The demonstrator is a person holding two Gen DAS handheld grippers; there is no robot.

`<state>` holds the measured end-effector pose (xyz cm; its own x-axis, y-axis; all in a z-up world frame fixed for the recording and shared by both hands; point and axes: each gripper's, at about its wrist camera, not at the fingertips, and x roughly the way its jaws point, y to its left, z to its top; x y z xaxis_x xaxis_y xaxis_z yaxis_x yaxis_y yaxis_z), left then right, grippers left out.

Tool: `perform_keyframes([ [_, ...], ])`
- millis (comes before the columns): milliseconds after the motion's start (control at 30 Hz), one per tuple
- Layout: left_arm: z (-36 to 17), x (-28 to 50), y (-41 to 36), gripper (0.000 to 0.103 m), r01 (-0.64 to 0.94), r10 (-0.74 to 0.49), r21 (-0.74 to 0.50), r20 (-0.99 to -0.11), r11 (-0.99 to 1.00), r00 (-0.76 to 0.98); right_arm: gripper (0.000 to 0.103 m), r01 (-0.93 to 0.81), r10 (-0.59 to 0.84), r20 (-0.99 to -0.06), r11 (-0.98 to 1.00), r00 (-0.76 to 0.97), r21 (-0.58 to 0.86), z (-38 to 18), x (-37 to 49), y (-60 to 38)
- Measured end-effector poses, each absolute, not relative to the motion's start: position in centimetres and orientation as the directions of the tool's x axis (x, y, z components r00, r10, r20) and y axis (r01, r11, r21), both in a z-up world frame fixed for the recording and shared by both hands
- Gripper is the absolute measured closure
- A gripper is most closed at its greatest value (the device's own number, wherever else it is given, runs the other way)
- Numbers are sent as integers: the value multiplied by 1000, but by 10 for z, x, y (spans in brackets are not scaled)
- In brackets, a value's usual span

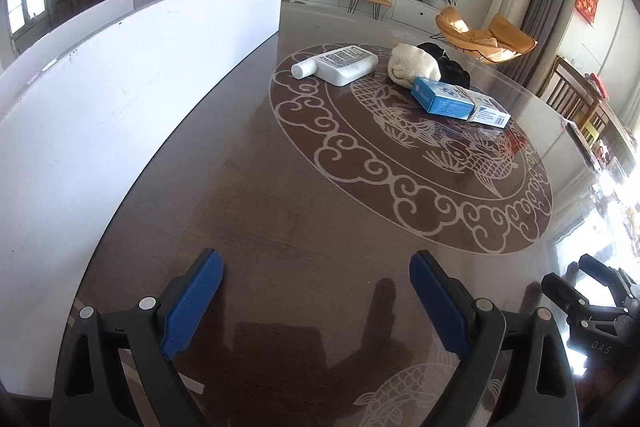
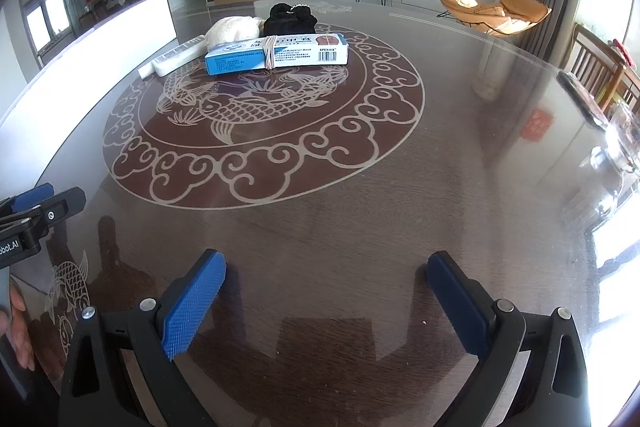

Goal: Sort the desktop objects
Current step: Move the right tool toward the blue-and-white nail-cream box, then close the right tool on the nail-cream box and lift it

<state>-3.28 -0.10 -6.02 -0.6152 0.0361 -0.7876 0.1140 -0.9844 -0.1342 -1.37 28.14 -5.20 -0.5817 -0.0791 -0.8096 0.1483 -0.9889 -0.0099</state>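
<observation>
Both grippers hover low over the near edge of the round table (image 2: 400, 227), jaws spread wide, nothing held. The four items cluster at the far side of the fish medallion: white bottle (image 1: 340, 63) lying flat, cream cloth (image 1: 412, 62), black cloth (image 1: 450, 65), blue box (image 2: 276, 54) bound with a rubber band. From the right gripper (image 2: 326, 301) the box lies ahead and slightly left, long axis crosswise to the jaws. From the left gripper (image 1: 316, 301) the cluster lies ahead-right, bottle nearest. Judgement: box favours right, bottle left.
</observation>
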Motion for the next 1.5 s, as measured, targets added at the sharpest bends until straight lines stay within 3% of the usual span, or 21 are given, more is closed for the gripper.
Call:
perform_keyframes([
  [267,-63,-33,9,5,109,-18,-60,-798,-992,-602,0,212,-113,-823,-977,-557,-9,-52,-37,271],
  [600,-64,-34,9,4,108,-26,-48,-800,-993,-599,0,123,-133,-751,-990,-646,69,0,-178,232],
  [733,-64,-33,8,4,106,-22,-52,-799,-993,-601,1,73,-87,-797,-996,-597,54,-4,-230,209],
  [933,-65,-35,10,0,92,-15,-49,-805,-995,-594,5,72,-84,-754,-996,-651,48,-11,-256,181],
  [1000,-65,-36,11,0,89,-19,-42,-807,-995,-591,11,151,-92,-742,-988,-664,-13,-14,-259,160],
  [1067,-66,-36,11,0,89,-18,-43,-806,-995,-591,31,243,-131,-721,-969,-681,-54,-16,-256,144],
  [1233,-66,-37,13,0,89,-22,-38,-808,-995,-589,63,354,-249,-759,-935,-601,27,-21,-251,134],
  [1367,-66,-37,13,0,87,-21,-38,-808,-995,-589,64,485,-350,-795,-871,-496,80,-25,-230,127],
  [1500,-66,-36,11,0,86,-10,-51,-804,-995,-595,64,560,-509,-815,-775,-278,293,-29,-205,130],
])
